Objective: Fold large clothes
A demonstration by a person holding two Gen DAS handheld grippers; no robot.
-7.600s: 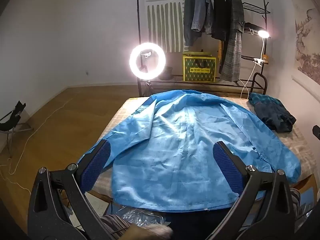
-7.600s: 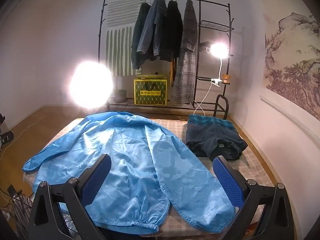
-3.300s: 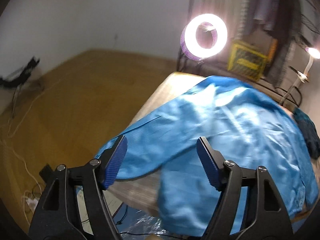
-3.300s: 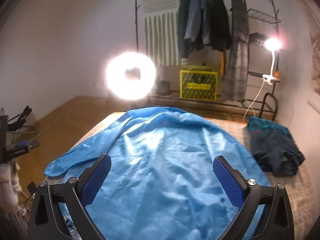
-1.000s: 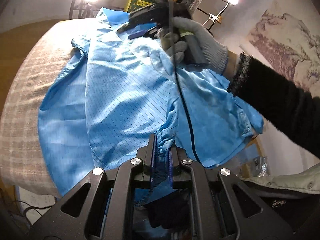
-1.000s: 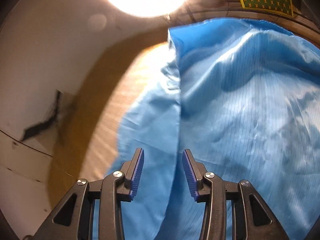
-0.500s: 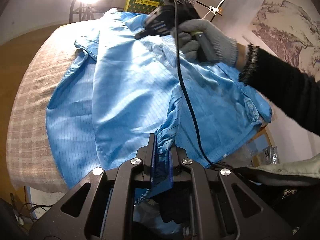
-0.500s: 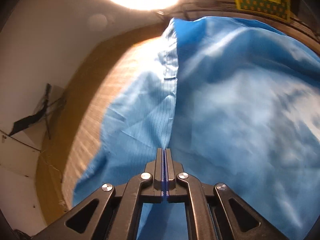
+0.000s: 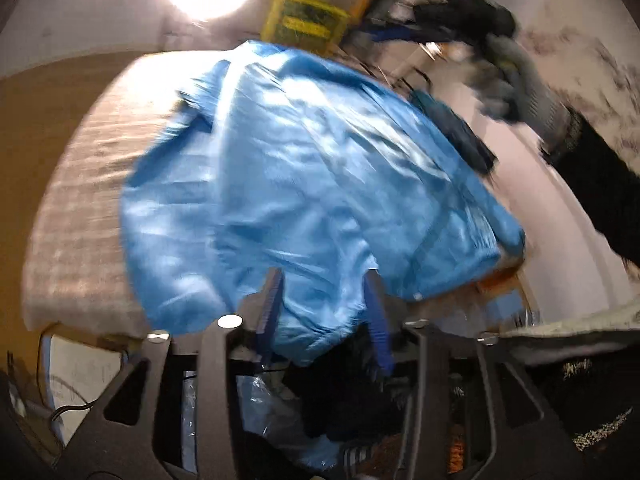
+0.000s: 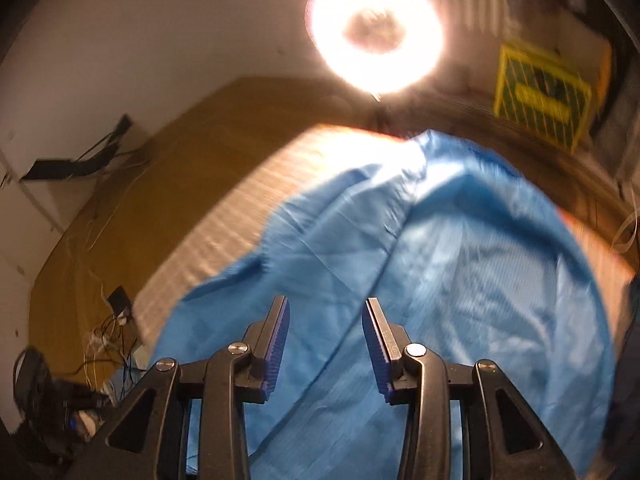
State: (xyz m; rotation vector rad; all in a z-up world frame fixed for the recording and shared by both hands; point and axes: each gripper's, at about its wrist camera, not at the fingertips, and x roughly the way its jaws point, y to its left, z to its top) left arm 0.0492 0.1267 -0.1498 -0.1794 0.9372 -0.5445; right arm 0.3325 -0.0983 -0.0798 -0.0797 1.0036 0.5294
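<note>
A large light-blue jacket (image 9: 304,168) lies on the checked beige table (image 9: 76,216), its left sleeve folded over the body. My left gripper (image 9: 322,312) is open, just above the jacket's near hem, gripping nothing. My right gripper (image 10: 325,340) is open above the jacket's left side (image 10: 460,280), also empty. In the left wrist view the right gripper (image 9: 404,34) is raised at the upper right, held by a grey-gloved hand (image 9: 508,80). Both views are motion-blurred.
A bright ring light (image 10: 376,36) and a yellow crate (image 10: 540,96) stand behind the table. A dark folded garment (image 9: 456,132) lies at the table's far right. Cables and bags (image 10: 112,328) lie on the wooden floor at the left.
Both grippers were shut on the jacket's cloth half a second ago and have opened and let go. The right gripper has lifted away; the folded sleeve now rests on the body.
</note>
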